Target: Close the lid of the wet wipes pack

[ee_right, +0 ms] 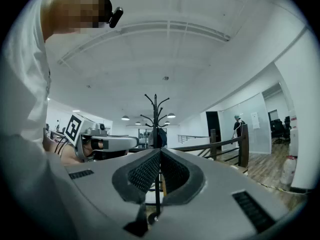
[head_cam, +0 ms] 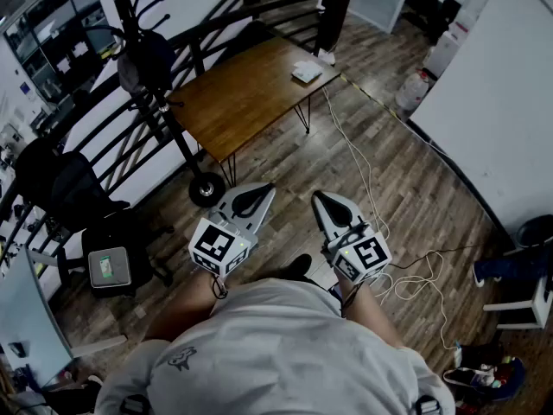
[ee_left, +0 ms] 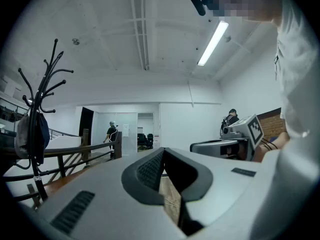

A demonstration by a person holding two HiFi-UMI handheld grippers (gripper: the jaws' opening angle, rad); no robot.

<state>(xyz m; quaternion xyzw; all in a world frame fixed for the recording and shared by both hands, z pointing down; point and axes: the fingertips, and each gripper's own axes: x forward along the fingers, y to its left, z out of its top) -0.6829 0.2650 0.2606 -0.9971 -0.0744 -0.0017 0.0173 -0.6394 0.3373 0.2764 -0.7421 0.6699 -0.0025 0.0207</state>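
- Fronting both grippers, a stretch of bare wood floor (head_cam: 406, 180) runs up to the table (head_cam: 242, 102). It lies open on the right as far as the white wall (head_cam: 501, 119).
- Left margin: closed off by a dark railing (head_cam: 251, 9) and the coat rack (head_cam: 164, 111), whose post crosses the table's near left edge.
- Loose white cables (head_cam: 363, 167) trail over the floor from the table's right legs back toward the person.
- Wet wipes pack (head_cam: 307, 72): white, on the table's far right corner, well apart from both grippers. It is too small to tell how its lid lies.
- Left gripper (head_cam: 266, 188): clenched, tips together, nothing between, held level at waist height.
- Right gripper (head_cam: 318, 195): likewise clenched and empty, just beside the left.
- Hidden: the person's torso (head_cam: 276, 353) covers the floor beneath the grippers.
- Count: two grippers, one table, one pack, one coat rack, one white water jug (head_cam: 413, 89) by the wall.
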